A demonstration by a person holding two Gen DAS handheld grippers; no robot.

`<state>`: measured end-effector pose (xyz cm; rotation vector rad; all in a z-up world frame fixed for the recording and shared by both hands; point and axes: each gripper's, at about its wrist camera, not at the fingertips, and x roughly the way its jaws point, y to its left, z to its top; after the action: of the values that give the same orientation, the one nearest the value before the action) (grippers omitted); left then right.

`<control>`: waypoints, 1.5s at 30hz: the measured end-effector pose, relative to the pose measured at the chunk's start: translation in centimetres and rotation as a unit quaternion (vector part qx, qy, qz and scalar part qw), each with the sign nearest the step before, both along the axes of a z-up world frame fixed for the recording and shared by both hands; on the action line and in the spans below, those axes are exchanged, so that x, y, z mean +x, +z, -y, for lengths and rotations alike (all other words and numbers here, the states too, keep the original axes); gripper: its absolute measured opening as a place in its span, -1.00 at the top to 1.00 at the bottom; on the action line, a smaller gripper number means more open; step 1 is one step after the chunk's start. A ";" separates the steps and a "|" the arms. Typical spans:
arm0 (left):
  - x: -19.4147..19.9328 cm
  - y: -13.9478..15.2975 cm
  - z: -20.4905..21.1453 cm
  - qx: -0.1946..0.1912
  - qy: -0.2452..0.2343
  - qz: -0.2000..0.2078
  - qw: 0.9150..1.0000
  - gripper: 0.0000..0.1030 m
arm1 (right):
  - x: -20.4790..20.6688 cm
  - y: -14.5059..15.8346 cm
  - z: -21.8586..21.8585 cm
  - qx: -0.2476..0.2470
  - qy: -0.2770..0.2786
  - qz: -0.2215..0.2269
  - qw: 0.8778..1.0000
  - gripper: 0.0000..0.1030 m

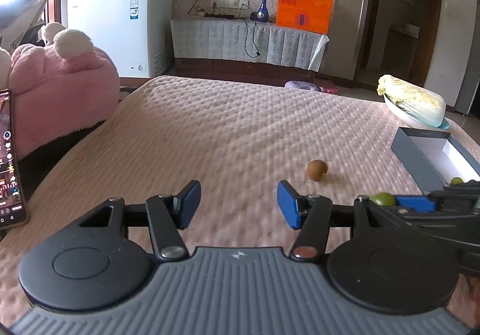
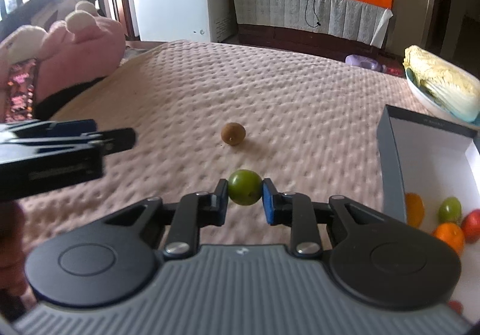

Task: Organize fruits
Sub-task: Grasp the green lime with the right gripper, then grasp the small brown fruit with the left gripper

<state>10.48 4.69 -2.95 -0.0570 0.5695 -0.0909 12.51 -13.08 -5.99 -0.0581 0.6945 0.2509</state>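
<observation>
My right gripper [image 2: 244,200] is shut on a small green fruit [image 2: 244,187], held just above the pink bedspread; the fruit also shows in the left wrist view [image 1: 382,199]. A brown kiwi [image 2: 233,133] lies on the bed ahead of it, and shows in the left wrist view [image 1: 317,170] right of my open, empty left gripper [image 1: 238,204]. A grey box with a white inside [image 2: 393,161] stands at the right and holds oranges [image 2: 449,235], a green fruit [image 2: 449,209] and a red fruit [image 2: 471,224].
A cabbage on a white plate [image 2: 441,86] sits behind the box. A pink plush toy [image 1: 60,82] and a phone [image 1: 9,161] lie at the bed's left edge. A freezer [image 1: 120,22] and a covered TV bench [image 1: 246,40] stand beyond the bed.
</observation>
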 end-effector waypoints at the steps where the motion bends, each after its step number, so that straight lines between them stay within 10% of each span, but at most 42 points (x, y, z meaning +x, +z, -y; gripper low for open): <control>1: 0.1 0.0 0.2 0.001 0.000 0.000 1.000 -0.21 | -0.3 0.2 0.3 0.003 0.001 0.000 1.000 0.48; 34: 7.8 -3.1 9.7 0.031 -0.037 -0.036 0.998 -0.31 | -3.5 1.7 5.6 0.037 0.001 -0.010 0.999 0.49; 45: 8.2 -3.5 9.9 0.041 -0.026 -0.045 0.998 0.28 | -3.3 1.4 5.5 0.034 -0.003 -0.013 0.999 0.49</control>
<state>18.67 -5.18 -6.43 0.0340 0.6648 -0.1167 9.18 -18.61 -4.54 0.0128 0.7122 0.2702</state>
